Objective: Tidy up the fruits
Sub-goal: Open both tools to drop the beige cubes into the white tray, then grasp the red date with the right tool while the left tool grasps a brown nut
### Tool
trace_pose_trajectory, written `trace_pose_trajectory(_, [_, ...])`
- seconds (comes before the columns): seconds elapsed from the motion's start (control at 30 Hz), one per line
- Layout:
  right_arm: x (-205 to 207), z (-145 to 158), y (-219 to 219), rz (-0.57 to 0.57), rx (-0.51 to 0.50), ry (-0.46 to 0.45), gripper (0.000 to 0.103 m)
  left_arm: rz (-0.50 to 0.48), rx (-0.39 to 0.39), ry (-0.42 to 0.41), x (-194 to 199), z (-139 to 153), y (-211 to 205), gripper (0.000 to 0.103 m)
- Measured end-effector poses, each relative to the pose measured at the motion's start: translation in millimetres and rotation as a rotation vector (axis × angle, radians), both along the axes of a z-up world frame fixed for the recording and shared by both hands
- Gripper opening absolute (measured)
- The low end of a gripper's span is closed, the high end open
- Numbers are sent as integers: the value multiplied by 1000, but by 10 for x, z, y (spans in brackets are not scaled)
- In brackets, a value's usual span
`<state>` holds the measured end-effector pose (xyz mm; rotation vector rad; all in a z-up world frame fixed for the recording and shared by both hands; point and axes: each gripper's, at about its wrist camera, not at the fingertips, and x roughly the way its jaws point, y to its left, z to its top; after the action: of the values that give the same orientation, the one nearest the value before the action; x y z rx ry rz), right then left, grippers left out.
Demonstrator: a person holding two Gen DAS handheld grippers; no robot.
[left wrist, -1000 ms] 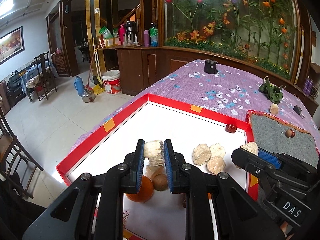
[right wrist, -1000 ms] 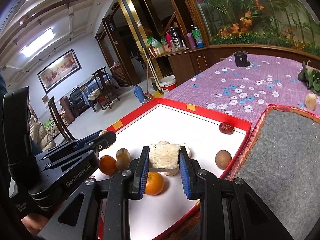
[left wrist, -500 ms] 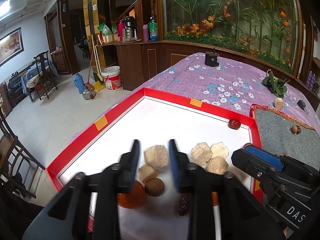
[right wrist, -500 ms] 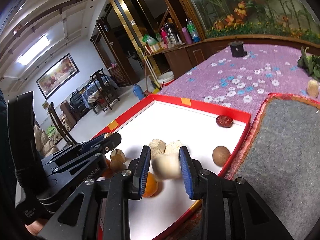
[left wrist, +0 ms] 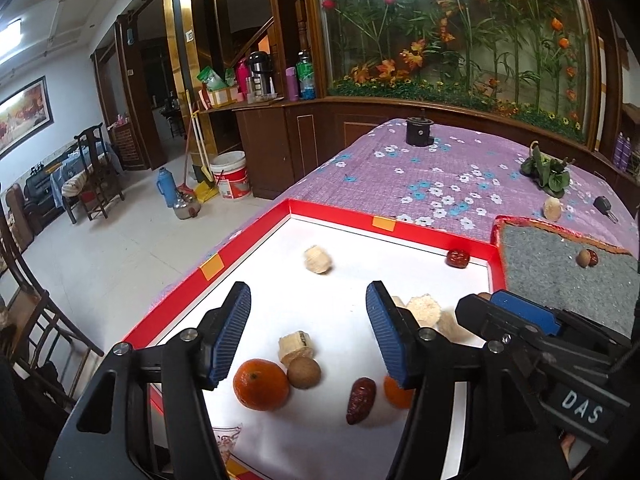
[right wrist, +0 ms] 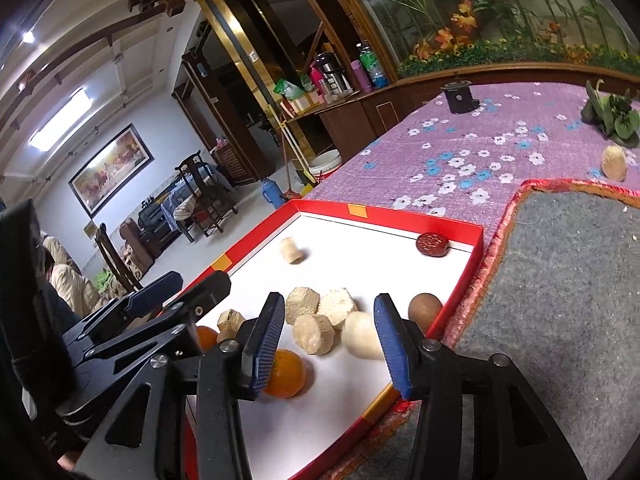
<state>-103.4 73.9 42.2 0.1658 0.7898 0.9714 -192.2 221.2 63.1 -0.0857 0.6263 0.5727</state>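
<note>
Fruits lie loose inside red-rimmed tray [left wrist: 408, 227]; left gripper [left wrist: 308, 336] and right gripper [right wrist: 328, 342] both opening, empty, release step; next: fetch stray piece [right wrist: 614, 163] beyond tray

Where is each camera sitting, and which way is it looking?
Left wrist view: sits on the left gripper, looking down over the red tray; the right gripper shows at its right, jaws opening.
Right wrist view: sits on the right gripper, facing the same tray; the left gripper shows at its left, jaws opening.
Both share the tray, the oranges and the purple cloth.
</note>
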Motion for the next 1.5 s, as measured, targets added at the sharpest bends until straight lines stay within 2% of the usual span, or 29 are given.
trace_pose_trajectory(0.2, [120, -15, -271, -13, 25, 83, 49, -35, 11, 2, 47, 58, -160, 61])
trace_pose_trajectory(0.33, [260, 58, -656, -48, 45, 103, 49, -108, 31, 30, 168, 27, -398, 61])
trace_pose_trajectory(0.4, [394, 115, -950, -88, 56, 106, 49, -159, 34, 48, 253, 14, -546, 61])
trace_pose_trajectory(0.5, [684, 179, -1507, -210, 54, 94, 49, -240, 30, 67, 379, 35, -760, 61])
trace_pose_trajectory(0.57, [947, 167, -1875, -305, 11, 100, 50, -285, 34, 75, 488, 62, -918, 61])
trace_pose_trajectory(0.67, [1274, 54, -2122, -371, -80, 144, 47, -342, 35, 88, 626, 88, -1124, 61])
trace_pose_trajectory(0.73, [1435, -37, -2183, -397, -111, 163, 41, -392, 36, 108, 759, 98, -1294, 61])
trace_pose_trajectory(0.8, [1561, -133, -2129, -373, -131, 186, 32, -422, 45, 127, 850, 103, -1416, 61])
trace_pose_trajectory(1.0, [1692, -295, -1908, -347, -189, 166, 30, -486, 66, 176, 1049, 79, -1692, 61])
trace_pose_trajectory(1.13, [1658, -284, -1785, -305, -278, 83, 30, -495, 57, 200, 1157, 43, -1785, 61])
trace_pose_trajectory(1.23, [1647, -270, -1761, -282, -350, 43, 20, -500, 42, 219, 1306, 12, -1863, 61])
trace_pose_trajectory(1.37, [1724, -242, -1985, -296, -267, 150, 20, -506, 28, 238, 1513, -32, -1985, 61])
trace_pose_trajectory(1.5, [1840, -197, -2407, -385, -94, 257, 20, -543, -4, 256, 1751, -98, -2178, 61])
